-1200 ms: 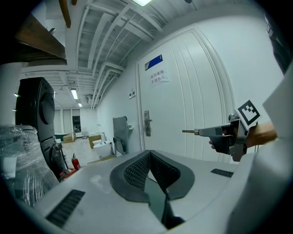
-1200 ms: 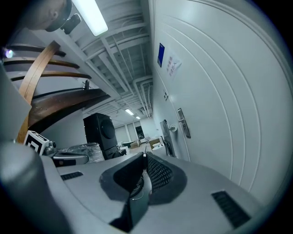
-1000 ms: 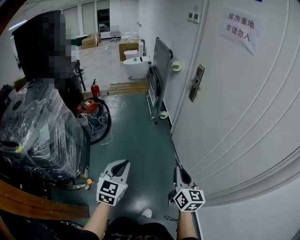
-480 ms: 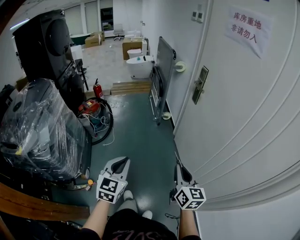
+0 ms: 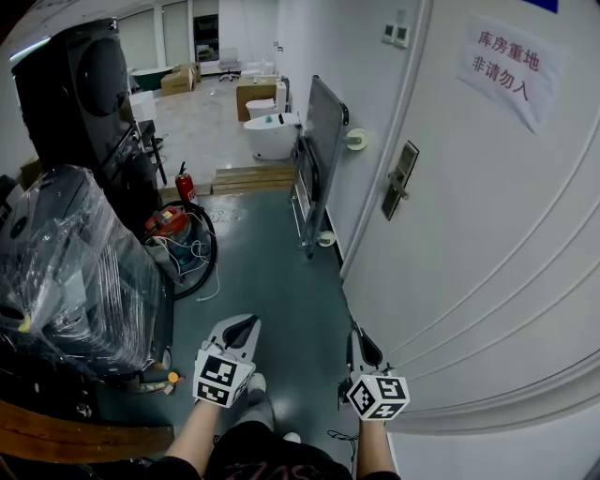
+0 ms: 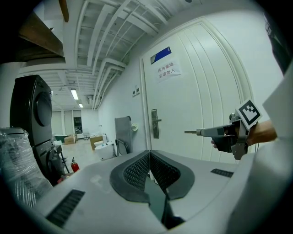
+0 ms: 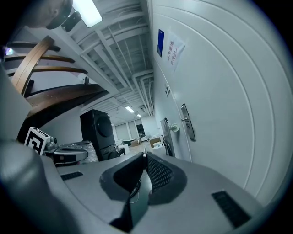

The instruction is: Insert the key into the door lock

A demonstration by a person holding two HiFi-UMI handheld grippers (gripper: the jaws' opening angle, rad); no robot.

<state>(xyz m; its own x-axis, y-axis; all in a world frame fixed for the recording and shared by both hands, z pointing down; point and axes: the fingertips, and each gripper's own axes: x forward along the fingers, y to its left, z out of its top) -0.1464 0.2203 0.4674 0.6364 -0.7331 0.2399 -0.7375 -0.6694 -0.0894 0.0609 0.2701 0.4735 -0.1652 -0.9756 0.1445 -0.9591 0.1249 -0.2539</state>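
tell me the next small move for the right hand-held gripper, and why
Probably carry the right hand-held gripper forward along the door toward the lock plate. Its jaws are closed on the key, which already points ahead, but the lock plate sits well beyond the key's tip and higher up, so closing that gap seems to come before any fine aiming.

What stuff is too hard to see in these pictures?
Keyhole: too small to find on the silver door lock plate, every view.
Thin metal key: teeth too tiny, left gripper view; mostly hidden between jaws, right gripper view.
Blue door sign: cut off by head view's top edge.
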